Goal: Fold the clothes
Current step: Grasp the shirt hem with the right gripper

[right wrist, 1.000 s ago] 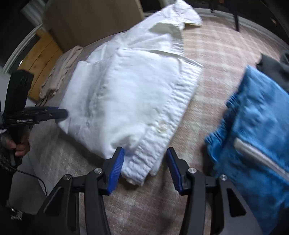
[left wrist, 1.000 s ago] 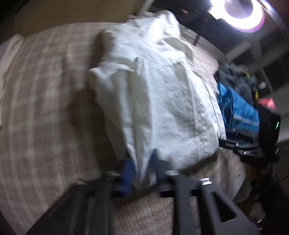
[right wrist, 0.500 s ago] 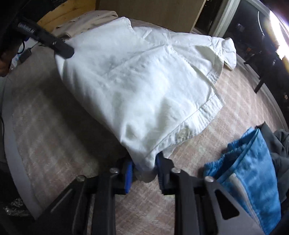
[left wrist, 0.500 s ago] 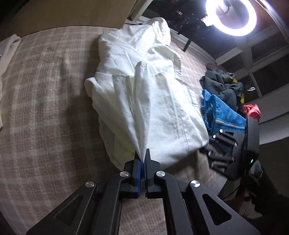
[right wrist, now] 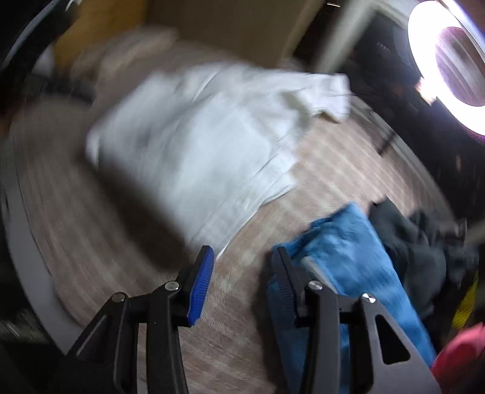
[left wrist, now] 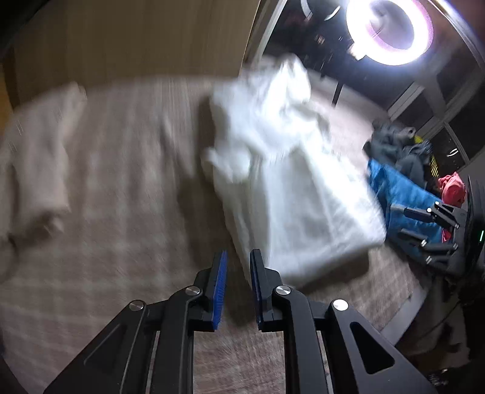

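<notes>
A white shirt (left wrist: 288, 181) lies partly folded on the checked bed cover (left wrist: 121, 212), blurred by motion. My left gripper (left wrist: 238, 263) is open and empty, just off the shirt's near left corner. In the right wrist view the shirt (right wrist: 194, 151) lies ahead and to the left. My right gripper (right wrist: 242, 260) is open and empty, just past the shirt's near hem. The right gripper also shows in the left wrist view (left wrist: 430, 230), beyond the shirt's right corner.
A blue garment (right wrist: 357, 260) lies right of the shirt, with dark clothes (right wrist: 424, 242) and a red item (left wrist: 451, 188) behind it. A folded beige garment (left wrist: 33, 169) lies at the far left. A ring light (left wrist: 391, 27) glares at the back right.
Both grippers have let go of the shirt's bottom hem and opened. The shirt has dropped onto the bed. Both grippers have drawn back a little.
</notes>
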### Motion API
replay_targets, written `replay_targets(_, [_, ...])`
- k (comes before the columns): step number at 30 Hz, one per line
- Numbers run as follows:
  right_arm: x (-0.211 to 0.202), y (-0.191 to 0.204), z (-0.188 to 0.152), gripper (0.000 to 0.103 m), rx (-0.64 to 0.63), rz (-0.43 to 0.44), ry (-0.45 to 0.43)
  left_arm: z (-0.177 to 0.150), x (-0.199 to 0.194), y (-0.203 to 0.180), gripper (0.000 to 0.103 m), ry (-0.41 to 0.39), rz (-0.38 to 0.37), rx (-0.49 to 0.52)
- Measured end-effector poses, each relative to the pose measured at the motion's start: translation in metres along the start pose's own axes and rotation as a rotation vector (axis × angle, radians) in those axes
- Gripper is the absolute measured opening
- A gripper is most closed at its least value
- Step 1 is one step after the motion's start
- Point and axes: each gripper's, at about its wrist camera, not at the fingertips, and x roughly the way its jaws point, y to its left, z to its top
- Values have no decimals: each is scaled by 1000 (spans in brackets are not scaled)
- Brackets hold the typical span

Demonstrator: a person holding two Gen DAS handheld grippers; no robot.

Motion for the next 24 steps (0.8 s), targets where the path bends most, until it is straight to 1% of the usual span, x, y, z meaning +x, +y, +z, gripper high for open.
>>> replay_targets(1, [-7,-8,4,40,81,48,-41,6,-4,-8,14,-36,-16,35])
replay_targets(2, [-10,-14,10,40,153,100,-76,11,-2,-14,17,-56,-34,56])
replay_targets(3, [-2,-16,18,33,208,162,-99,18,8,-19,17,-56,-48,64])
replay_targets(4, [8,-18,25,22,253,213,-115,24,19,-24,16,-53,-63,70])
replay_targets(5, [22,-17,31,20,282,240,-117,29,32,-28,17,-43,-79,71])
replay_targets(6, [42,-17,37,19,313,260,-112,33,49,-30,19,-31,-71,78])
replay_targets(7, [58,-17,41,19,333,261,-106,36,65,-32,19,-18,-49,88])
replay_targets(8, [73,-18,45,19,340,232,-96,36,78,-31,19,0,14,100])
replay_targets(9, [88,-18,46,19,348,192,-75,34,92,-23,17,27,68,97])
replay_targets(10, [100,-22,42,12,364,150,-48,33,103,-14,22,50,108,88])
replay_targets(12, [101,-32,32,0,416,151,-58,31,104,-5,27,54,89,63])
replay_targets(14, [96,-42,27,0,469,151,-19,32,100,-1,28,55,75,56])
replay_targets(15, [91,-45,26,1,486,149,-5,35,95,-1,26,68,74,50])
replay_targets(16, [80,-48,26,5,507,157,0,39,84,1,24,68,59,34])
replay_targets(18, [51,-54,26,5,524,190,-21,50,52,4,22,41,38,13])
replay_targets(20, [12,-58,32,7,515,214,-72,63,17,5,22,3,19,13])
replay_targets(21, [-7,-62,36,10,511,218,-103,70,0,4,23,-15,10,20])
replay_targets(22, [-25,-67,42,18,509,227,-132,79,-19,4,25,-38,10,32])
replay_targets(23, [-43,-74,49,22,512,237,-163,88,-37,3,25,-60,13,48])
replay_targets(24, [-59,-84,56,31,524,247,-200,98,-52,2,25,-81,30,72])
